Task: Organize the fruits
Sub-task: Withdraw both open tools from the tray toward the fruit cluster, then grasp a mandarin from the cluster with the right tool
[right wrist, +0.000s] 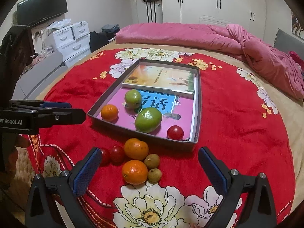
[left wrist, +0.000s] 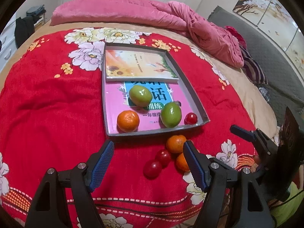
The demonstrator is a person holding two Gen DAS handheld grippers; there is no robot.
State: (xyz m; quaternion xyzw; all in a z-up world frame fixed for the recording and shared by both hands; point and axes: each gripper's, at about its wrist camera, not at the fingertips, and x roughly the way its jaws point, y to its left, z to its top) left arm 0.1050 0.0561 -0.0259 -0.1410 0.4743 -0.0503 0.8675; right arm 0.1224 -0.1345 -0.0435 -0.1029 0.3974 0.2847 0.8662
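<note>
A grey box tray (left wrist: 193, 93) (right wrist: 102, 99) on the red floral blanket holds two green fruits (left wrist: 140, 95) (left wrist: 171, 114), an orange (left wrist: 128, 120) and a red tomato (left wrist: 191, 118). Loose in front of it lie two oranges (right wrist: 136, 149) (right wrist: 134, 171), two red tomatoes (right wrist: 117, 154) (left wrist: 152, 169) and two small brown longans (right wrist: 152, 161) (right wrist: 154, 175). My left gripper (left wrist: 150, 163) is open and empty just before the loose fruit. My right gripper (right wrist: 150, 171) is open and empty around the loose pile, touching nothing.
Two books (left wrist: 136, 66) (right wrist: 161, 77) lie in the tray under the fruit. A rolled pink quilt (left wrist: 133, 13) lies across the far side of the bed. White drawers (right wrist: 72, 38) and a TV (right wrist: 41, 5) stand at the left.
</note>
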